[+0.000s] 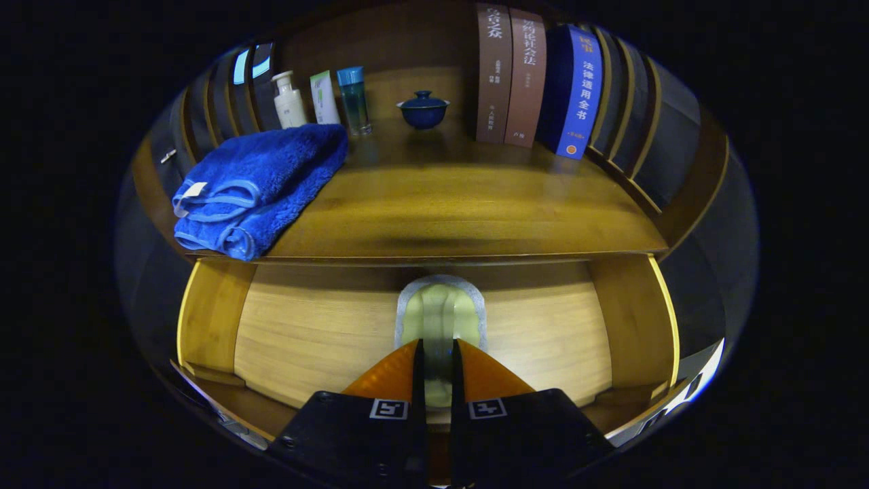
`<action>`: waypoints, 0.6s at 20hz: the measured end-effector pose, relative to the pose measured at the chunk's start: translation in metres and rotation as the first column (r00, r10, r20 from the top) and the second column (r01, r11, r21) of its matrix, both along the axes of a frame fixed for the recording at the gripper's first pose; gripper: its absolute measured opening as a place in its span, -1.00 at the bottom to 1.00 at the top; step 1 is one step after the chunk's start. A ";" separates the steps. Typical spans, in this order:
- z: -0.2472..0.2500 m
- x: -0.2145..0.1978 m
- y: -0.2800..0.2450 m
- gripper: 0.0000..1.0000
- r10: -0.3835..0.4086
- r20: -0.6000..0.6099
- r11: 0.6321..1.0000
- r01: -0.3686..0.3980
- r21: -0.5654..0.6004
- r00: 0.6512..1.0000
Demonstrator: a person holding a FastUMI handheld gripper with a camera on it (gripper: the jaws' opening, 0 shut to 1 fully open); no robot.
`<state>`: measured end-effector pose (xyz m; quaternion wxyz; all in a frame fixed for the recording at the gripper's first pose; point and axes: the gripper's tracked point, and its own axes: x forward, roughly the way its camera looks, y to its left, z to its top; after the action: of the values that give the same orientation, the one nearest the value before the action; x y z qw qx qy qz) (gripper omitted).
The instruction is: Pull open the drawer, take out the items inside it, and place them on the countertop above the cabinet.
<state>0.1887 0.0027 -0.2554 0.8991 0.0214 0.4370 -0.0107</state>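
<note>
With its jaws narrowed onto it, the gripper (438, 353) holds a pale yellow-green sponge (441, 316) with a grey rim over the middle of the open drawer (305, 333), below the countertop's (441, 204) bare front edge.

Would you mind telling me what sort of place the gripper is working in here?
Probably a mock home cabinet: a wooden countertop carries a folded blue towel, toiletry bottles and books, above an open drawer. The gripper grips a pale green packet.
</note>
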 end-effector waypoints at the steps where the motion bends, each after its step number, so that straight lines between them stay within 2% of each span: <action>1: 0.004 -0.004 -0.001 -0.64 -0.003 0.007 1.000 0.003 0.000 1.000; 7: 0.032 -0.023 -0.007 -0.65 -0.031 0.054 0.999 0.029 0.026 0.998; 12: 0.073 -0.028 -0.005 -0.65 -0.024 0.111 0.999 0.021 0.034 0.993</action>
<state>0.1603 -0.0022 -0.1826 0.9215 0.0418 0.3858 -0.0125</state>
